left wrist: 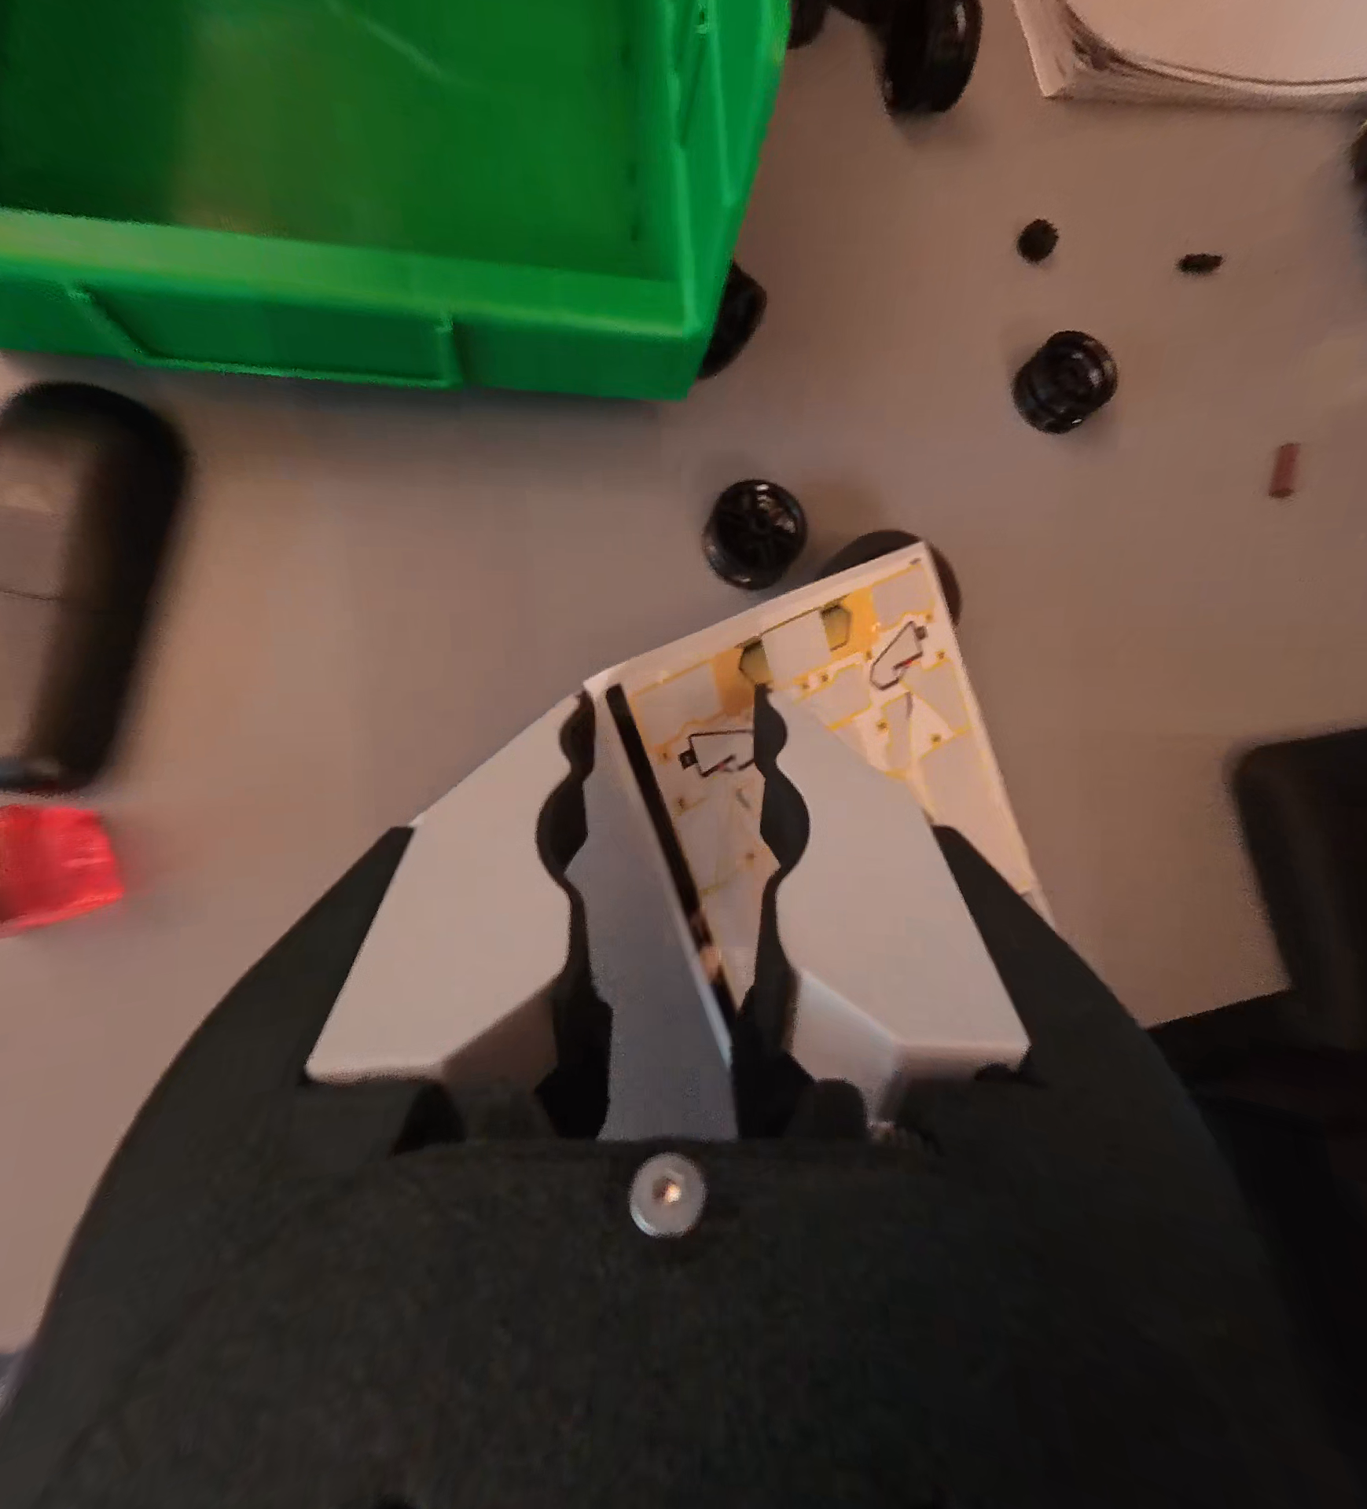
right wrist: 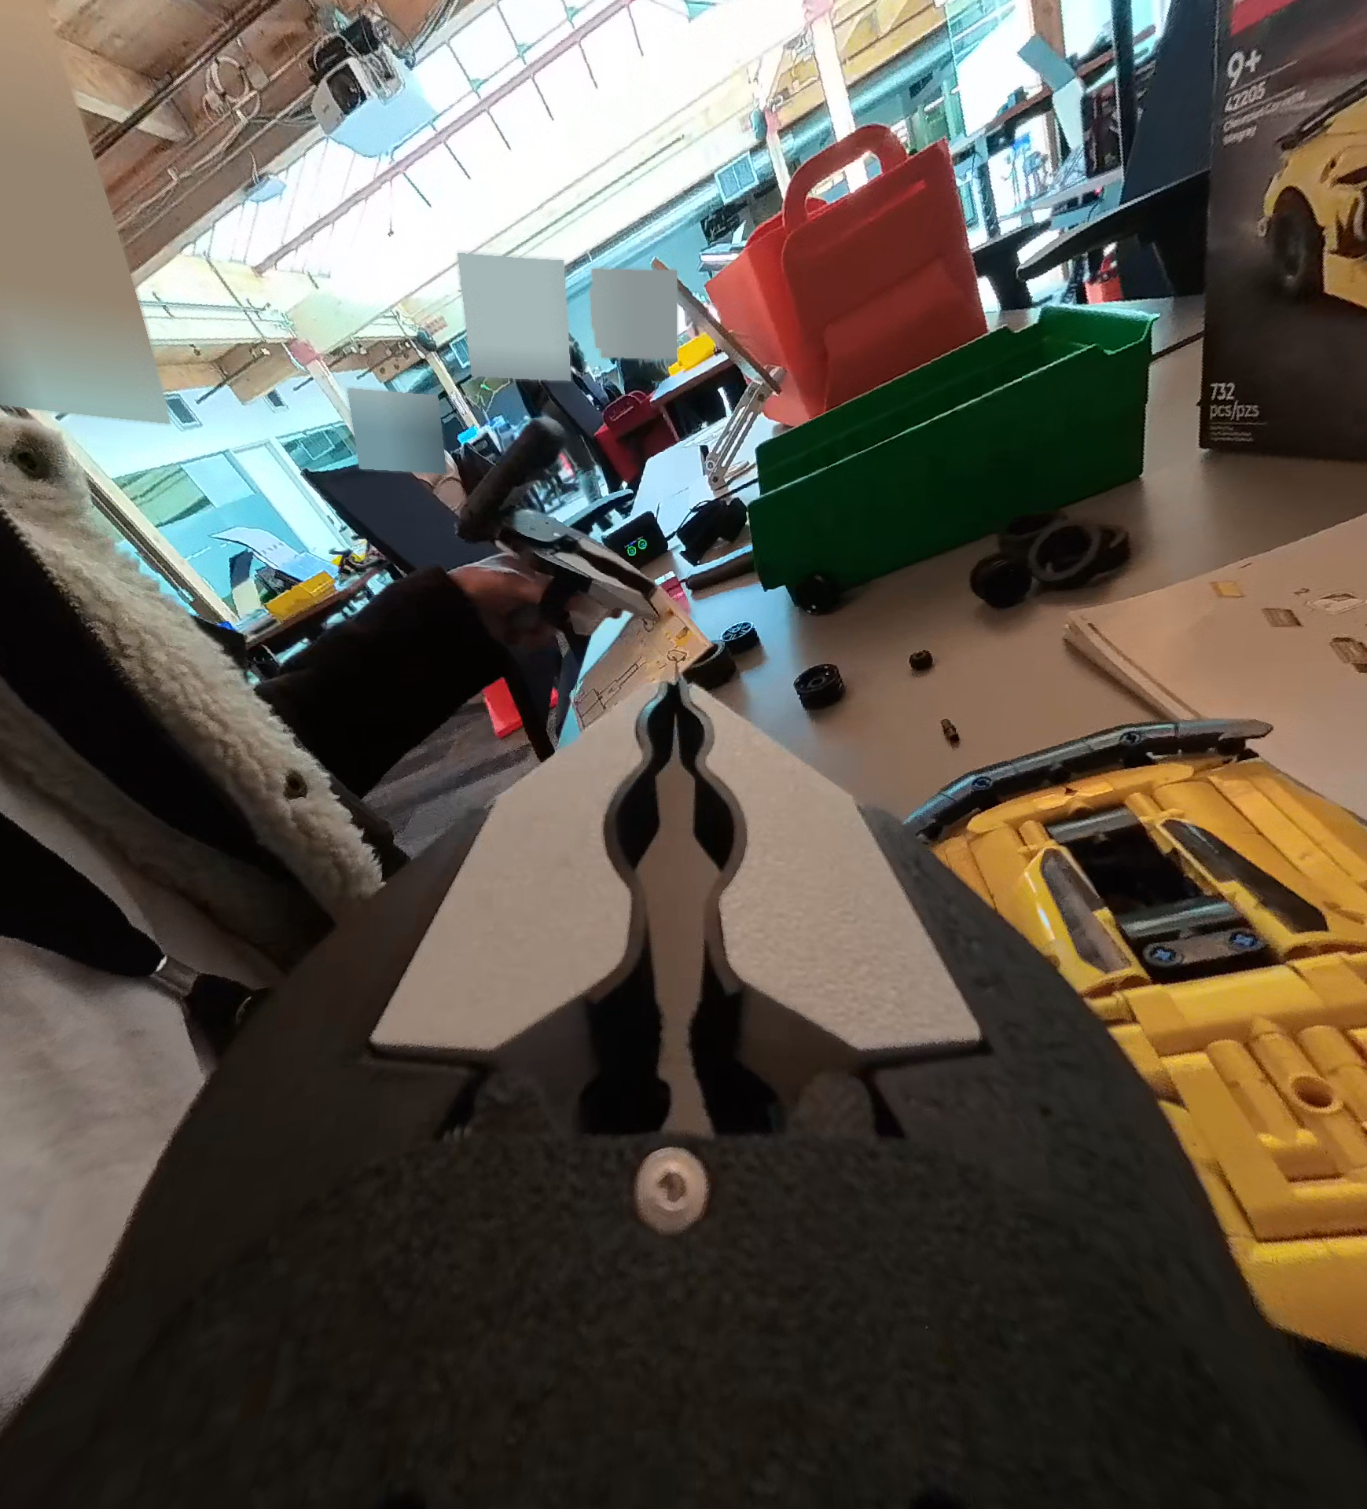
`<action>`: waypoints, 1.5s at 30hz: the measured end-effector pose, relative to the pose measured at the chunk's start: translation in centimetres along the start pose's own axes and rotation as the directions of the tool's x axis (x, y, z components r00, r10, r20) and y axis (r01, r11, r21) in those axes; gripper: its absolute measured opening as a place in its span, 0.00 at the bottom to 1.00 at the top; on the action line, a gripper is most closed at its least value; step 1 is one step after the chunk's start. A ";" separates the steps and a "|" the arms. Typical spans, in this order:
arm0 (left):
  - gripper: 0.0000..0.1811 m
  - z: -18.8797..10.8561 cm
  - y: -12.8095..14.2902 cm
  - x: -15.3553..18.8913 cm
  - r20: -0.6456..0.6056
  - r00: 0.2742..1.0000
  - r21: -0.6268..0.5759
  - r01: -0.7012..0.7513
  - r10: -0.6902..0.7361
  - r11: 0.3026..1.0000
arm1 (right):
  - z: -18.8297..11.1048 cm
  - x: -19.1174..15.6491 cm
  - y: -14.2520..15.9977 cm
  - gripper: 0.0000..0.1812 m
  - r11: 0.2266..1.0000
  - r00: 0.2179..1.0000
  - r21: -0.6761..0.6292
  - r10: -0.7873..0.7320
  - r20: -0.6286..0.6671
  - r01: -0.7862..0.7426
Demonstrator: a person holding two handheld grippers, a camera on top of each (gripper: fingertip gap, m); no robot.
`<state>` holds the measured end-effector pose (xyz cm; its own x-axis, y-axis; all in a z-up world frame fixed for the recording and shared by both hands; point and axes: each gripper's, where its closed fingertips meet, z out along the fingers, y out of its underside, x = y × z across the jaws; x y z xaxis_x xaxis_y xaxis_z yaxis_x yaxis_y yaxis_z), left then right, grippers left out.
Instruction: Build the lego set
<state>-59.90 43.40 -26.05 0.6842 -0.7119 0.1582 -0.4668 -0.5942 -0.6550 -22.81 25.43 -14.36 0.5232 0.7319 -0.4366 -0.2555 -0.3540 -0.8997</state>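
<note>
The yellow car model (right wrist: 1202, 939) lies on the table, nearly complete but without wheels; it serves as the reference. Beyond it stands the green bin (right wrist: 941, 474), with loose black wheels (right wrist: 819, 686) on the table between the two. The left gripper (left wrist: 672, 702), jaws nearly closed, holds the sticker sheet (left wrist: 851, 702) by its edge. The right gripper (right wrist: 673, 692) is closed, tips pinching the same sheet. Step in hand: probably peeling a sticker. The next move calls for steady, opposed tension.

green bin (left wrist: 296, 245): blurred, cut by top edge | yellow car (right wrist: 1235, 1021): cut off right | red block (left wrist: 10, 874): blurred
</note>
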 end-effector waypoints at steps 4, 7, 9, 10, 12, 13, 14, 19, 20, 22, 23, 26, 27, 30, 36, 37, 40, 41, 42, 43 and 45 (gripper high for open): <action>0.15 -1.5 1.4 -3.3 0.129 0.991 -0.028 0.031 -0.027 0.999 | 0.0 0.2 0.2 0.00 0.999 0.999 0.008 0.033 0.010 -0.033; 0.14 -2.0 1.7 -3.9 0.123 0.988 -0.015 0.093 -0.091 0.996 | 0.1 0.2 0.2 0.00 1.000 0.999 0.003 0.031 0.013 -0.031; 0.16 -2.5 -0.8 -0.3 0.010 0.999 0.087 0.040 -0.041 0.995 | -0.1 0.4 0.2 0.00 1.000 1.000 -0.001 0.020 -0.008 -0.020; 0.16 -2.5 -2.6 2.9 -0.060 0.997 0.164 -0.032 0.043 0.986 | -0.3 0.5 0.3 0.00 1.000 1.000 -0.006 0.012 -0.027 -0.013; 0.16 -1.7 -5.3 11.2 -0.194 0.947 0.311 -0.189 0.257 0.931 | -0.9 0.8 0.7 0.00 1.000 0.997 -0.019 -0.006 -0.071 0.004; 0.16 -0.9 -5.9 15.4 -0.250 0.900 0.361 -0.254 0.356 0.897 | -1.2 0.7 1.0 0.00 1.000 0.997 -0.027 -0.007 -0.083 0.005; 0.16 0.2 -6.1 19.4 -0.302 0.845 0.393 -0.311 0.441 0.865 | -1.4 0.5 1.5 0.00 0.999 0.996 -0.035 0.002 -0.084 -0.005; 0.16 7.5 -3.8 32.1 -0.436 0.541 0.403 -0.596 0.719 0.694 | -2.4 -0.9 3.5 0.00 0.996 0.995 0.004 0.090 -0.053 -0.090; 0.17 8.9 -3.3 32.9 -0.441 0.495 0.392 -0.645 0.749 0.656 | -2.7 -1.1 3.5 0.00 0.994 0.993 0.033 0.108 -0.043 -0.107; 0.18 11.2 -1.9 33.7 -0.476 0.412 0.355 -0.719 0.777 0.598 | -3.3 -1.4 3.2 0.00 0.988 0.992 0.086 0.127 -0.023 -0.125; 0.19 11.9 -1.1 34.0 -0.518 0.373 0.331 -0.742 0.770 0.583 | -3.6 -1.4 3.1 0.00 0.987 0.991 0.101 0.130 -0.021 -0.128; 0.21 12.5 -0.1 34.7 -0.591 0.311 0.306 -0.767 0.744 0.564 | -4.3 -1.4 2.7 0.00 0.985 0.993 0.127 0.119 -0.019 -0.116; 0.21 12.8 -0.3 34.8 -0.583 0.308 0.311 -0.770 0.752 0.557 | -4.5 -1.4 2.6 0.00 0.984 0.993 0.132 0.119 -0.016 -0.116; 0.15 13.0 -0.2 35.5 -0.601 0.291 0.334 -0.754 0.744 0.565 | -4.6 -1.1 2.8 0.00 0.981 0.990 0.136 0.141 -0.003 -0.139; 0.09 13.2 -0.4 35.5 -0.580 0.376 0.277 -0.743 0.722 0.609 | -3.5 -0.6 4.3 0.00 0.995 0.993 0.038 0.090 -0.074 -0.087; 0.09 13.3 -0.7 35.4 -0.572 0.425 0.232 -0.736 0.701 0.636 | -3.2 -0.2 4.9 0.00 0.997 0.991 0.004 0.075 -0.107 -0.075; 0.09 12.5 -1.4 35.7 -0.558 0.524 0.163 -0.691 0.644 0.704 | -2.2 0.5 6.5 0.00 0.994 0.982 -0.098 0.031 -0.185 -0.050; 0.09 12.2 -1.6 35.9 -0.541 0.541 0.160 -0.685 0.644 0.710 | -1.9 0.8 7.0 0.00 0.991 0.978 -0.127 0.021 -0.208 -0.048; 0.09 11.9 -1.7 36.2 -0.525 0.550 0.166 -0.683 0.650 0.711 | -1.5 0.9 7.4 0.00 0.988 0.975 -0.147 0.018 -0.224 -0.052; 0.09 11.6 -1.7 36.4 -0.515 0.554 0.173 -0.681 0.655 0.712 | -1.1 0.9 7.6 0.00 0.986 0.973 -0.154 0.022 -0.230 -0.059; 0.09 11.3 -1.9 36.9 -0.489 0.568 0.194 -0.669 0.662 0.718 | -0.5 0.8 7.6 0.00 0.986 0.971 -0.131 0.070 -0.228 -0.102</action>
<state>-27.47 22.51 -27.33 -0.1943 -0.9808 0.0176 -0.6838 0.1226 -0.7193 -23.97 23.06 -21.52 0.6757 0.5533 -0.4872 -0.1984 -0.5000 -0.8430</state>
